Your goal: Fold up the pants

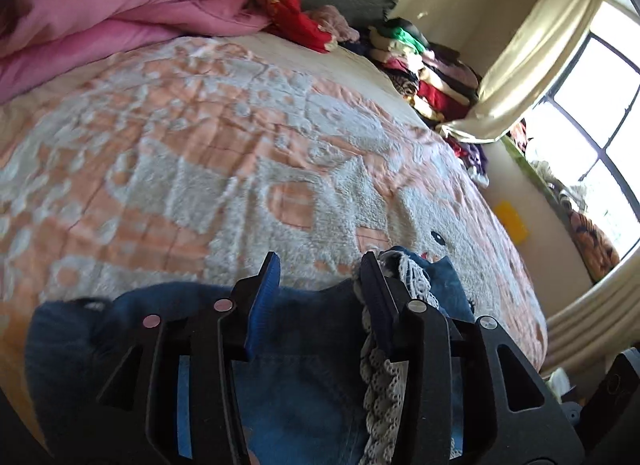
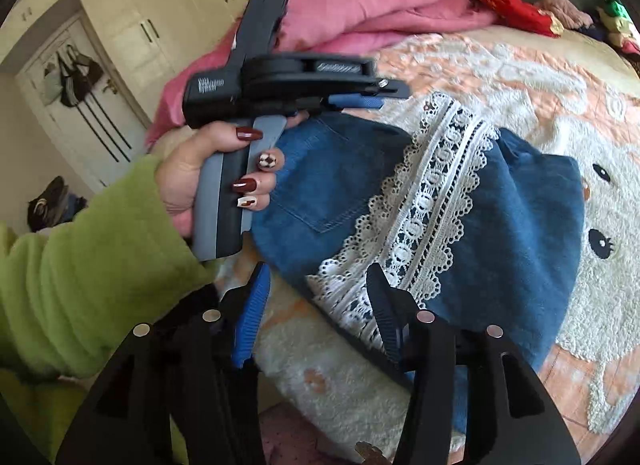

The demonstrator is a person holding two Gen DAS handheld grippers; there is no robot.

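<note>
We see the folded pants (image 2: 460, 201) near the bed (image 1: 200, 145) edge, both the left gripper (image 1: 320, 285) and right gripper (image 2: 320, 301) with jaws apart, pink quilt (image 1: 120, 5) beyond.

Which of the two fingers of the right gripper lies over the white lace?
The black finger of the right gripper overlaps the lace on the jeans. The blue finger is over the bedspread, clear of the jeans.

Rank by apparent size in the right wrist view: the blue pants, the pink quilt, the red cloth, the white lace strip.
1. blue pants
2. pink quilt, partly hidden and farther away, so this rank is unsure
3. white lace strip
4. red cloth, far from the camera
</note>
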